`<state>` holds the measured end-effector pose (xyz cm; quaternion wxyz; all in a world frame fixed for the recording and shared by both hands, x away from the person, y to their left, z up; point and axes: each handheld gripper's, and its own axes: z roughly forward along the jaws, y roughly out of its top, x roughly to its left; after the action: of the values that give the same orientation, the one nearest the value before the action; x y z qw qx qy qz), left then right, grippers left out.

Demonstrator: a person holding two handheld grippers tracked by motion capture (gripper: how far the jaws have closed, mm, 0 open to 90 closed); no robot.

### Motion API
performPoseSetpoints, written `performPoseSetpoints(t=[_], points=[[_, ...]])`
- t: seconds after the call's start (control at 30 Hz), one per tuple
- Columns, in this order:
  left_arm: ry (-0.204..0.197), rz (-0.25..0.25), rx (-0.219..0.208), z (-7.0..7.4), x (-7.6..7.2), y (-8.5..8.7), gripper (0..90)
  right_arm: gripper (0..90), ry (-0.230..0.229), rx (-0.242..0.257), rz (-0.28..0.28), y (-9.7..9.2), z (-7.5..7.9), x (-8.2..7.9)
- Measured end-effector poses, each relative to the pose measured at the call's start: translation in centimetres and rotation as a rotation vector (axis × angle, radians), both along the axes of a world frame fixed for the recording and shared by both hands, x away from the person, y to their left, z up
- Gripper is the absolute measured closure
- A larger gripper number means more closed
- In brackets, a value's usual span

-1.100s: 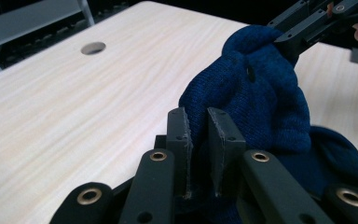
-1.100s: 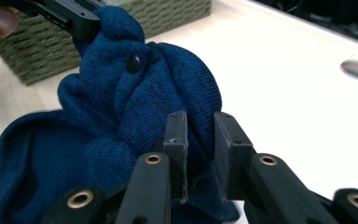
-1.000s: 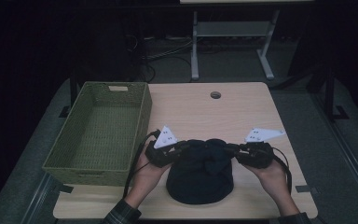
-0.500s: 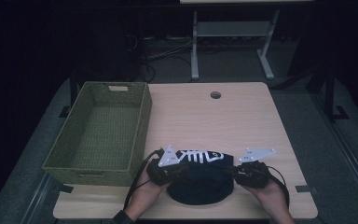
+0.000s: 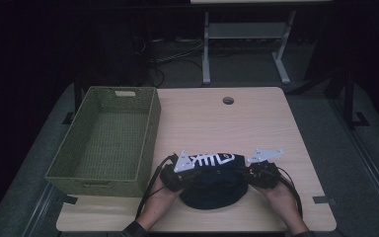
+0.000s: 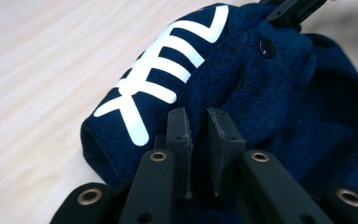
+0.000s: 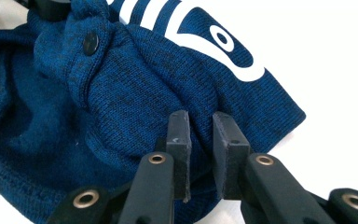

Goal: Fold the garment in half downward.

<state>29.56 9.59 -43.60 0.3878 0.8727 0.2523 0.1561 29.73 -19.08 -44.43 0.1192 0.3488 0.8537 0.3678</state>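
At six o'clock on the bench [image 5: 256,128], my jaws pinch the knit hat [image 5: 212,185].
Both grippers, left gripper [image 6: 196,140] and right gripper [image 7: 200,142], nearly closed on folds; thin bites could slip.

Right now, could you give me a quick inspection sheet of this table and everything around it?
Surface: light wooden table, round hole near its far edge.
Job's things: dark blue knitted garment with a white fishbone print, at the near edge; green woven basket at left, nothing in it.
Clutter: nothing seen.
Grippers: left gripper and right gripper each pinch a fold of the garment from opposite sides.
Cables: a black cable loops from the left gripper.
Surroundings: dark room, white metal stand and floor wires behind.
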Motion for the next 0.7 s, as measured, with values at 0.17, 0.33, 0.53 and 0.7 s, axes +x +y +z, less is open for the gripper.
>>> performPoseSetpoints(t=[0.17, 0.33, 0.53, 0.7], points=[[0.006, 0.049, -0.016, -0.1, 1.7, 0.2, 79.0, 78.1, -0.017, 0.008, -0.016, 0.5, -0.2, 1.9], [0.043, 0.054, -0.109, 1.1, 2.1, 1.2, 67.0, 78.1, -0.027, 0.012, -0.010, 0.4, -0.3, 2.1], [0.009, 0.064, -0.163, 2.6, 2.6, 1.5, 58.3, 78.0, -0.032, 0.010, -0.009, 0.5, -0.2, 2.0], [0.001, 0.084, -0.157, 3.0, 3.7, 1.2, 67.2, 73.8, -0.029, 0.028, -0.005, 0.3, -0.1, 2.0]])
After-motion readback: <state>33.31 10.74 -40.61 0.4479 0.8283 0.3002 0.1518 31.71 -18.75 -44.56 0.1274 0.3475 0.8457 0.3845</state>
